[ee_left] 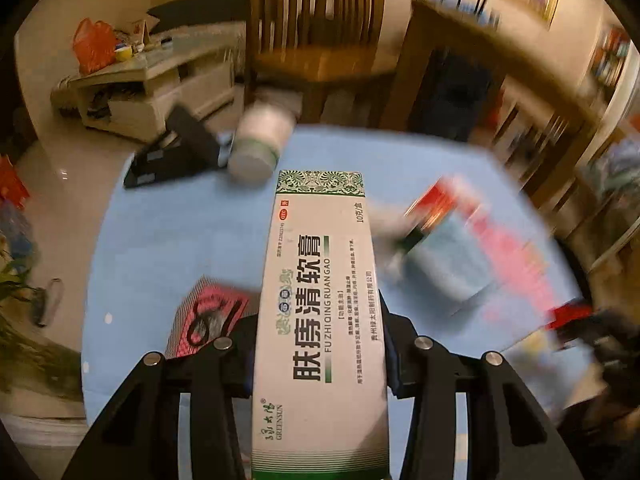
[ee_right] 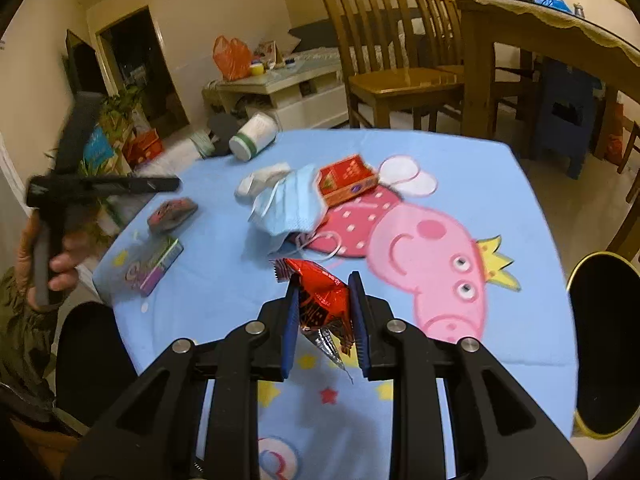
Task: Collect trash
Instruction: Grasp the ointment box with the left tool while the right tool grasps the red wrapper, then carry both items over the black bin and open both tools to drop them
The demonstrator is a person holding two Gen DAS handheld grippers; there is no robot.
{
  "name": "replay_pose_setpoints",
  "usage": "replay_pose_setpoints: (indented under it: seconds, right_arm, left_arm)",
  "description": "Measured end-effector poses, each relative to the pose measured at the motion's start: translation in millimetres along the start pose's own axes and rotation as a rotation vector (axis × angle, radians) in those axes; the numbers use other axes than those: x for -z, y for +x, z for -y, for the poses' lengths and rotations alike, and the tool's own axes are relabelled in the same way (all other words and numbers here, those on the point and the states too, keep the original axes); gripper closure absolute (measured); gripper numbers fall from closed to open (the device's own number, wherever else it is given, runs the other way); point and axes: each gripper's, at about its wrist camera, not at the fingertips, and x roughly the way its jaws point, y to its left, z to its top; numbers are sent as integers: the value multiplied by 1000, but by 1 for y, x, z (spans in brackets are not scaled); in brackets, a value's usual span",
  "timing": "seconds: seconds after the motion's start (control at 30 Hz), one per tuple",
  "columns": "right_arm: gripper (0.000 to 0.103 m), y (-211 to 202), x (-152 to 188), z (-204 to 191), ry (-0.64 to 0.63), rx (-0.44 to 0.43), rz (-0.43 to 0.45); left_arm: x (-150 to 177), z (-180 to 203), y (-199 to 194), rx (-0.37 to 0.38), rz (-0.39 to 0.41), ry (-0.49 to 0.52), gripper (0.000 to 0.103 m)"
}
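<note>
My left gripper point(ee_left: 320, 344) is shut on a long white and green ointment box point(ee_left: 320, 300), held above the blue tablecloth point(ee_left: 180, 232). My right gripper point(ee_right: 322, 304) is shut on a crumpled red foil wrapper point(ee_right: 316, 300) just above the cloth. On the table lie a blue face mask point(ee_right: 288, 204), a red box point(ee_right: 346, 180), a white bottle on its side point(ee_right: 254, 136), a grey and pink packet point(ee_right: 172, 208) and a purple and green box point(ee_right: 154, 266). The left gripper also shows in the right wrist view point(ee_right: 172, 184), off the table's left edge.
A dark round bin with a gold rim point(ee_right: 606, 364) stands at the table's right edge. Wooden chairs point(ee_right: 384, 60) and a wooden table point(ee_right: 540, 32) stand behind. A low white cabinet point(ee_right: 288, 88) with an orange bag point(ee_right: 232, 58) is at the back left.
</note>
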Motion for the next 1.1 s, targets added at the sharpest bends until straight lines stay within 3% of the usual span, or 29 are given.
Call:
replay_pose_setpoints:
  seconds: [0.13, 0.33, 0.47, 0.7, 0.87, 0.97, 1.0, 1.1]
  right_arm:
    - [80, -20, -15, 21, 18, 18, 58]
    - [80, -34, -11, 73, 121, 69, 91]
    - [79, -36, 9, 124, 263, 116, 59]
    - [80, -89, 6, 177, 328, 245, 181]
    - [79, -120, 8, 221, 400, 391, 242]
    - [78, -114, 22, 248, 471, 424, 201]
    - [77, -109, 27, 255, 487, 432, 178]
    - [49, -92, 40, 276, 564, 430, 102]
  left_arm:
    - [-18, 28, -37, 42, 101, 16, 59]
    - [-18, 109, -30, -70, 143, 162, 59]
    - [-7, 174, -13, -50, 131, 264, 59]
    - [1, 271, -8, 4, 189, 436, 59]
    - [1, 320, -2, 43, 223, 525, 59]
    - [3, 342, 6, 65, 223, 562, 59]
    - [5, 348, 8, 70, 221, 572, 59]
    - [8, 367, 20, 85, 206, 594, 59]
